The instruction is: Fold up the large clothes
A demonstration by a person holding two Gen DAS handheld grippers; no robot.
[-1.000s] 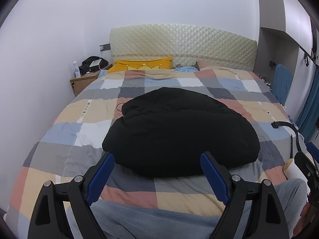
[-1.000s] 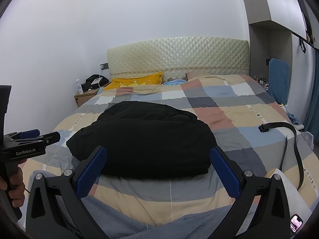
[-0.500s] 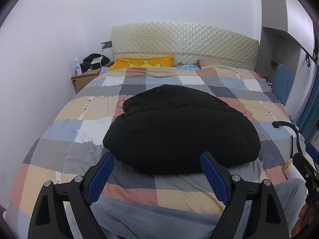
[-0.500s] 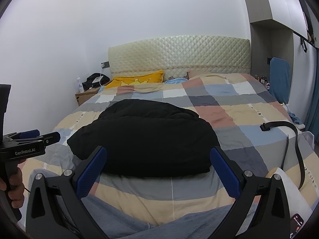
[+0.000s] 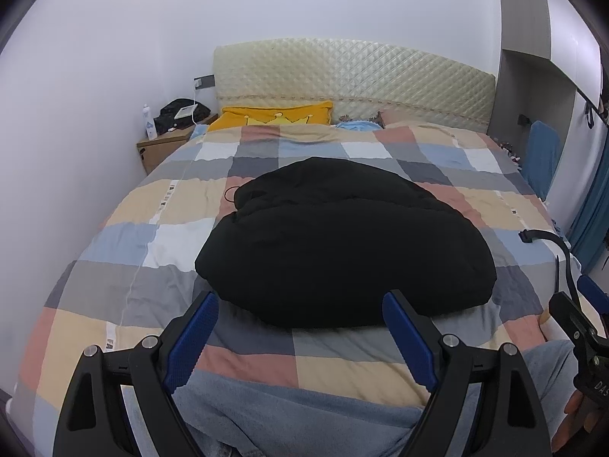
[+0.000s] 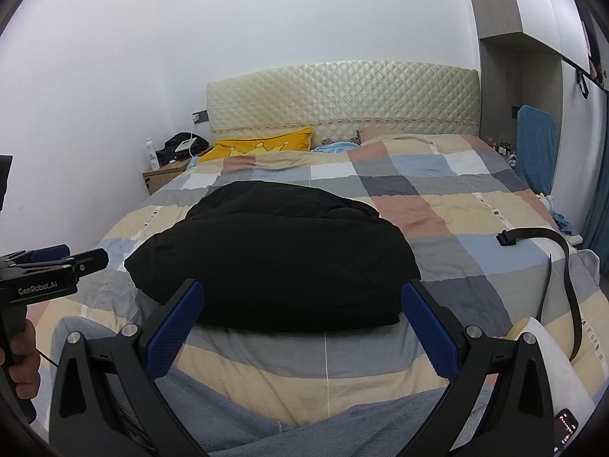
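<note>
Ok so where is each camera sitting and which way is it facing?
Left wrist: on the open left gripper at the bed's foot, facing the cream quilted headboard; the right gripper shows at right.
Right wrist: on the open right gripper, further right, facing likewise; the left gripper shows at left.
Shared: the bulky black garment on the checked quilt.

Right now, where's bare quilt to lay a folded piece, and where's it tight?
Free: the checked quilt left of the black garment, toward the nightstand; the band between garment and yellow pillow; the right half up to the headboard. Tight: near right corner, where the black strap loops. Left gripper and right gripper are open, empty.
</note>
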